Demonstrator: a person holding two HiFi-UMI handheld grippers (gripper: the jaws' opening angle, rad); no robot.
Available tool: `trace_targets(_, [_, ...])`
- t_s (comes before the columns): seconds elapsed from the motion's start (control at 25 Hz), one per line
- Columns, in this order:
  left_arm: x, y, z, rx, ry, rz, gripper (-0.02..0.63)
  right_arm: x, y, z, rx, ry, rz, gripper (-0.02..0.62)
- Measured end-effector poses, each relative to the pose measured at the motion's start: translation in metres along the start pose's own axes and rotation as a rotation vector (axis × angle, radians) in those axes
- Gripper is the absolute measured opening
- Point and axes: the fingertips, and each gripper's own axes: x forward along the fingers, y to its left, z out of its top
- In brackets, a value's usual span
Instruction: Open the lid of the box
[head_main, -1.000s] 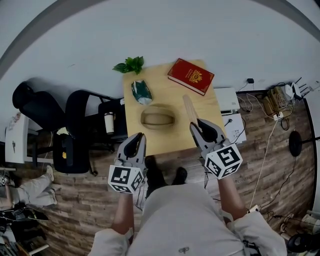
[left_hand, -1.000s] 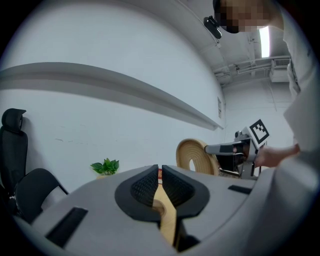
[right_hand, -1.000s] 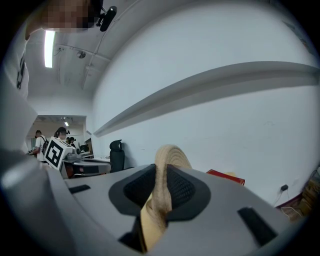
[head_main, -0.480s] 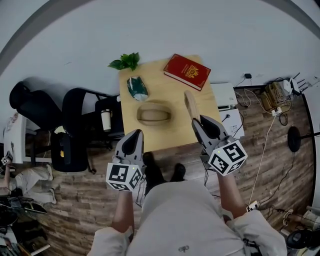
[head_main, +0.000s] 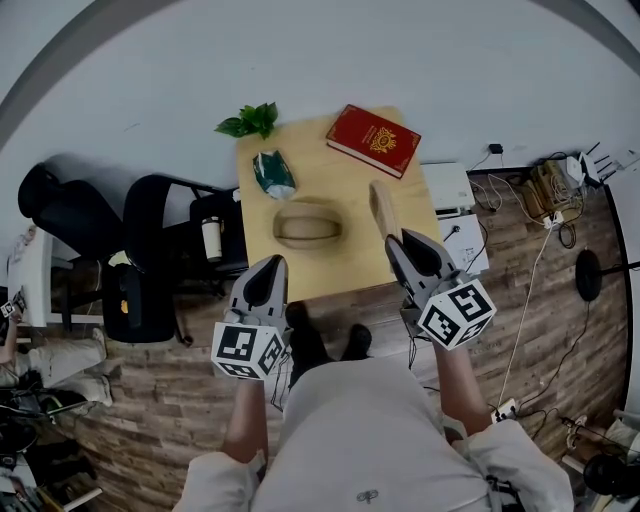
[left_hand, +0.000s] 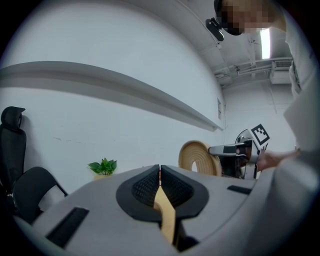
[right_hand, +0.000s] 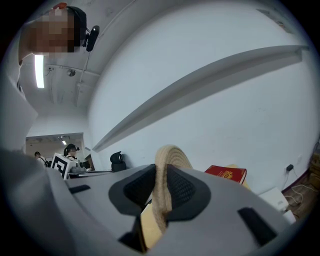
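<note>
An oval woven box (head_main: 307, 224) sits lidless at the middle of the small wooden table (head_main: 340, 272). Its woven lid (head_main: 381, 210) stands on edge to the right of the box, and my right gripper (head_main: 405, 245) is shut on its rim. In the right gripper view the lid's braided edge (right_hand: 167, 170) fills the gap between the pads. My left gripper (head_main: 266, 268) hovers over the table's front edge, left of the box, shut with nothing in it. From the left gripper view (left_hand: 160, 170) I see the lid (left_hand: 199, 157) held up at the right.
A red book (head_main: 375, 140) lies at the table's far right corner, a green packet (head_main: 272, 174) at the far left, and a small plant (head_main: 250, 122) at the back edge. Black chairs (head_main: 160, 230) stand left of the table. A white unit (head_main: 448, 190) and cables are on the right.
The right gripper and the lid have shifted slightly to the right and a little higher above the table. The left gripper has hardly moved.
</note>
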Motion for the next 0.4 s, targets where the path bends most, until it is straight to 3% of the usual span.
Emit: trace_targets(0.4, [-0.0016, 0.0035, -0.0004, -0.010, 0.003, 0.004, 0.012, 0.0034, 0.0020, -0.0003, -0.005, 0.012, 0.003, 0.072])
